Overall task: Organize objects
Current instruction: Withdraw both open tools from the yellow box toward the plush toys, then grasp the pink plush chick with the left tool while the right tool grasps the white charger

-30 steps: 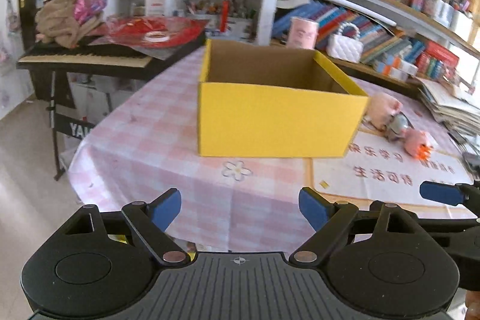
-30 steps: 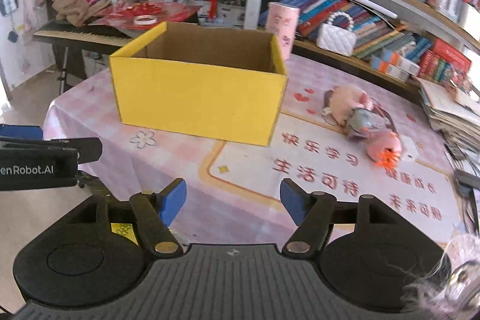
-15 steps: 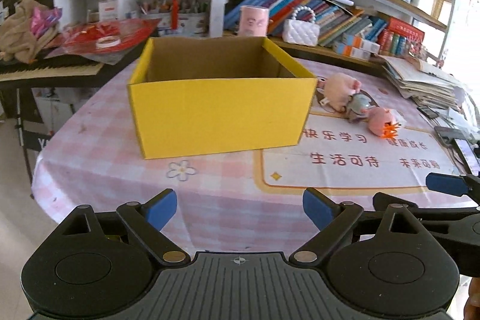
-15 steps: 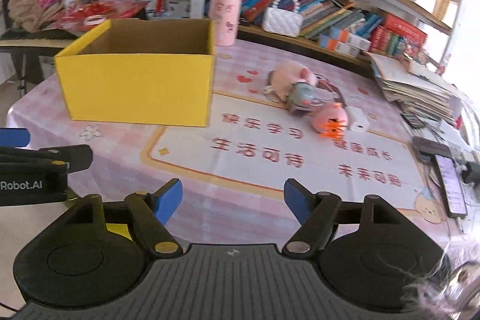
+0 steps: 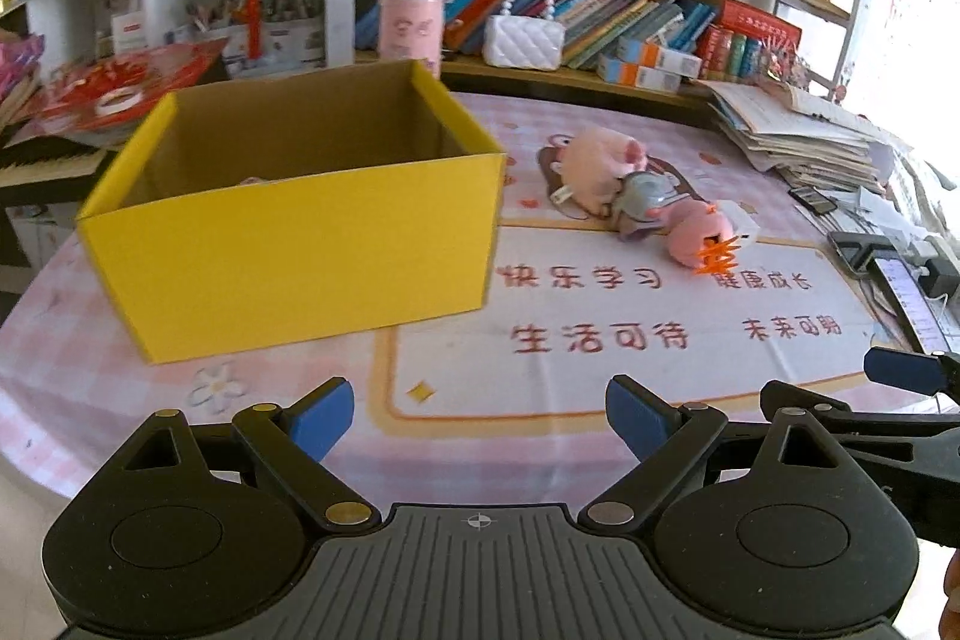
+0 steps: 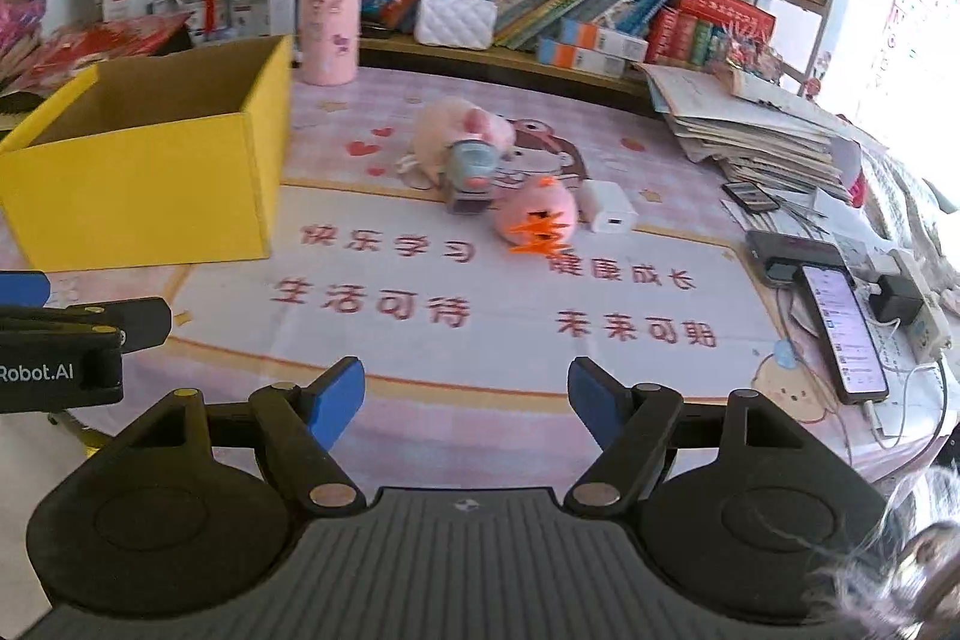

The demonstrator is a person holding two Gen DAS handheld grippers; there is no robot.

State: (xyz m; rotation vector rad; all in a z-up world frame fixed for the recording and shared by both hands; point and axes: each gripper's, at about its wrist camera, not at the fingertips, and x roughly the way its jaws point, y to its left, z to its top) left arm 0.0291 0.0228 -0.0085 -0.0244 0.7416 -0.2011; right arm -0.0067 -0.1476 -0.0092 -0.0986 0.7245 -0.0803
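An open yellow cardboard box [image 5: 300, 244] stands on the pink checked tablecloth; it also shows at the left of the right wrist view [image 6: 144, 172]. Right of it lie a pink plush pig [image 5: 600, 160] [image 6: 456, 130], a small grey toy [image 5: 642, 202] [image 6: 471, 169], a round pink plush with orange feet [image 5: 699, 238] [image 6: 537, 217] and a white charger block [image 6: 609, 214]. My left gripper [image 5: 480, 415] is open and empty near the table's front edge. My right gripper [image 6: 467, 394] is open and empty, well short of the toys.
A phone [image 6: 843, 334] with cables and a power strip lies at the table's right edge. A paper stack [image 6: 756, 130] sits at the back right. A pink canister [image 6: 330, 28] and a white handbag [image 6: 456, 16] stand before the bookshelves. A keyboard is left of the table.
Both grippers have swung to the right; the box has shifted left in both views and the toys and phone have come more into view. Both stay open.
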